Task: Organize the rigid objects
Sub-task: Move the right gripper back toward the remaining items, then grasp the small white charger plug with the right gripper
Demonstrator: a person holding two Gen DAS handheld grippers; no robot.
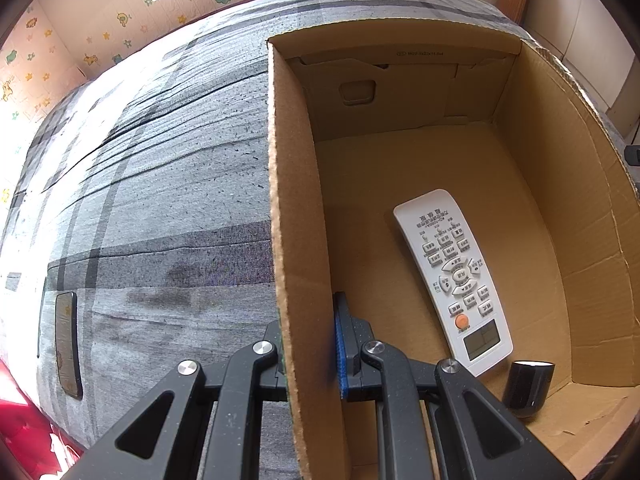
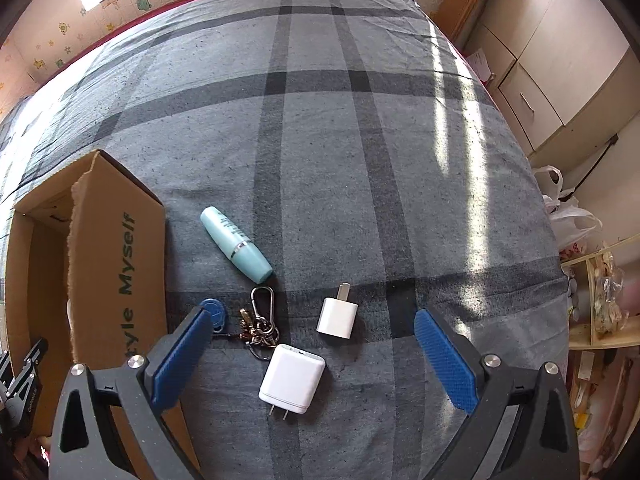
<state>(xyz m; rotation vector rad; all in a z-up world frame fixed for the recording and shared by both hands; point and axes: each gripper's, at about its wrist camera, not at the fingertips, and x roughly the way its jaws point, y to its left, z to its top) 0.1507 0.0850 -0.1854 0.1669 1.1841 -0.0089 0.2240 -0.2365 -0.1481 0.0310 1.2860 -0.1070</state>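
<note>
- The left gripper (image 1: 310,344) is clamped on the left wall of the cardboard box (image 1: 288,200), one finger outside and its blue-padded finger (image 1: 341,344) inside, jaws pinched narrow on the cardboard.
- The box stands open on a bed with a grey checked bedspread (image 1: 160,200).
- Inside the box a white remote control (image 1: 452,276) lies face up on the floor of the box, its little screen end nearest the gripper.
- Just beside that end sits a small black cylinder (image 1: 526,386), close to the remote; whether they touch I cannot tell.
- A dark phone (image 1: 68,344) lies flat on the bedspread, well to the left of the box.
- The right gripper (image 2: 312,344) hangs over the bedspread to the right of the box with its jaws spread wide and nothing between the blue pads (image 2: 444,360).
- Under it lie the loose things: a larger white charger (image 2: 292,378) with prongs toward the camera, and a smaller white plug (image 2: 336,318) just beyond it, apart from it.
- To their left is a bunch of keys (image 2: 256,326) on a carabiner with a blue tag (image 2: 214,314), the tag partly hidden by the left pad.
- Further off, near the box's outer side, a pale turquoise bottle (image 2: 236,244) lies on its side.
- The box's side reads "Myself" in green.
</note>
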